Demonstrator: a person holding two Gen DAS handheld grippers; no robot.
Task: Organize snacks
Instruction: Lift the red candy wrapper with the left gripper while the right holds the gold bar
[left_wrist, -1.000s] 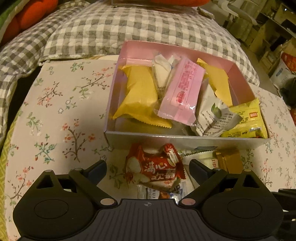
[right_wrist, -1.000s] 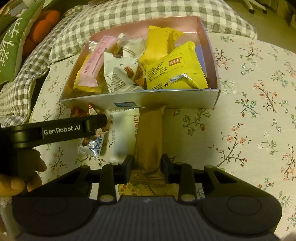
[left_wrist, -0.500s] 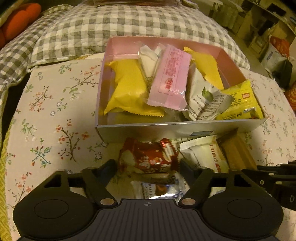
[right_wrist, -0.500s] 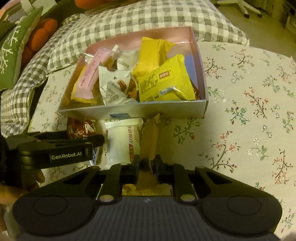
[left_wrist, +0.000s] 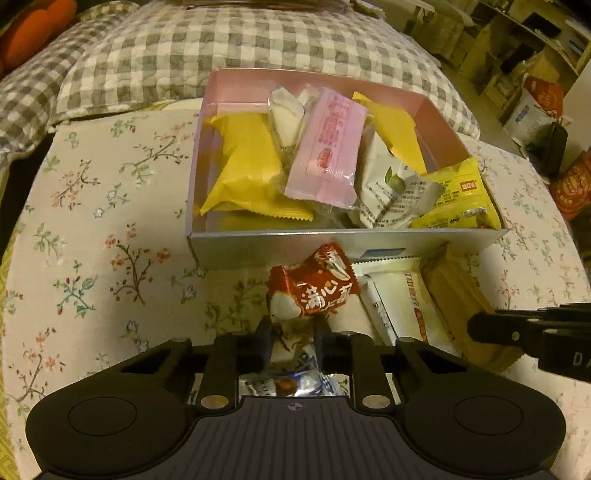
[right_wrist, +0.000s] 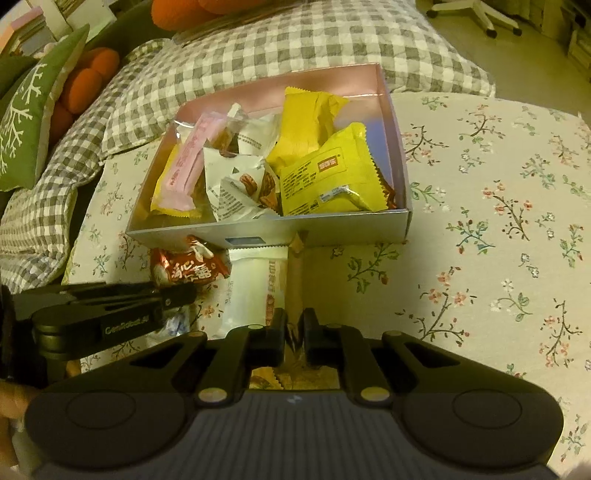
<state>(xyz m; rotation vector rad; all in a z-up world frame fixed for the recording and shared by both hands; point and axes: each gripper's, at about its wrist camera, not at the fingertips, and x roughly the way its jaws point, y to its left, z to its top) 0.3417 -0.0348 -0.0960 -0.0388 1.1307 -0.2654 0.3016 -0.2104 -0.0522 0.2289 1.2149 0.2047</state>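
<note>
A pink box (left_wrist: 202, 147) holds several yellow, white and pink snack packets. In front of it on the floral cloth lie a red packet (left_wrist: 314, 288), a white bar (left_wrist: 399, 299) and a golden-brown bar (left_wrist: 458, 291). My left gripper (left_wrist: 292, 332) is closing, and its pads pinch the red packet's near end. The right gripper (right_wrist: 294, 325) is closing too, pads pressed on the golden-brown bar (right_wrist: 295, 280), which stands on edge. In the right wrist view, the red packet (right_wrist: 188, 269) and the left gripper (right_wrist: 110, 310) lie left of the white bar (right_wrist: 255, 288).
A silver-blue packet (left_wrist: 284, 384) lies under the left gripper. A grey checked quilt (left_wrist: 221, 44) lies behind the box, with a green pillow (right_wrist: 26, 122) and orange cushions (right_wrist: 85, 85) at far left. Bare floral cloth (right_wrist: 498, 221) spreads to the right. A hand (right_wrist: 7, 398) shows at the left edge.
The left jaws went from wide open around the red packet to pinching its end, which tipped up. The right jaws tightened on the golden-brown bar, which turned onto its edge.
</note>
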